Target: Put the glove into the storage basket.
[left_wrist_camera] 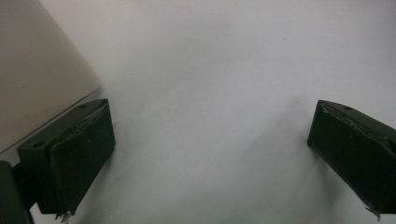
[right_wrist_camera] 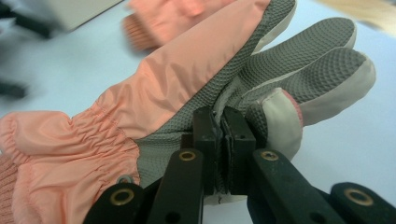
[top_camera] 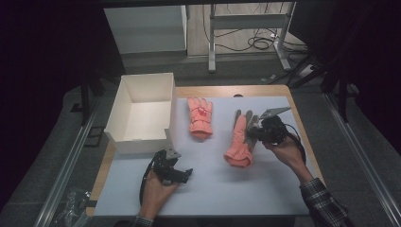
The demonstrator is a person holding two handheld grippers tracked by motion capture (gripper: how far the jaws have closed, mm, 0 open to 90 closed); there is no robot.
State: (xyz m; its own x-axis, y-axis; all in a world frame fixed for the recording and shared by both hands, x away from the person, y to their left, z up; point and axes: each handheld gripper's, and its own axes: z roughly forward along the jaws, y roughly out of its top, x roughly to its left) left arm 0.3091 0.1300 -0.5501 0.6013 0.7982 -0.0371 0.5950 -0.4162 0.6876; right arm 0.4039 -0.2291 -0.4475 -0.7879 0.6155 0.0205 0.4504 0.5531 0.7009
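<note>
Here the right gripper has its jaws clamped on the grey-palmed glove (left gripper jaws wide apart, holding nothing).

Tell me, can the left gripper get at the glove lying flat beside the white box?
Probably yes. The left gripper stands open with nothing between its jaws, and bare mat lies between it and the flat glove. The white box sits off to the side, not across that path.

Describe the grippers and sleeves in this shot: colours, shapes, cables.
Both grippers are black. The left gripper has two blocky rectangular jaws with scuffed edges, a grey three-cornered plate on top and a black cable looping back past the hand. The right gripper has flat black link bars with brass-coloured rivets, the same grey plate and a black cable. The right sleeve is dark plaid; a plaid cuff shows at the left.
</note>
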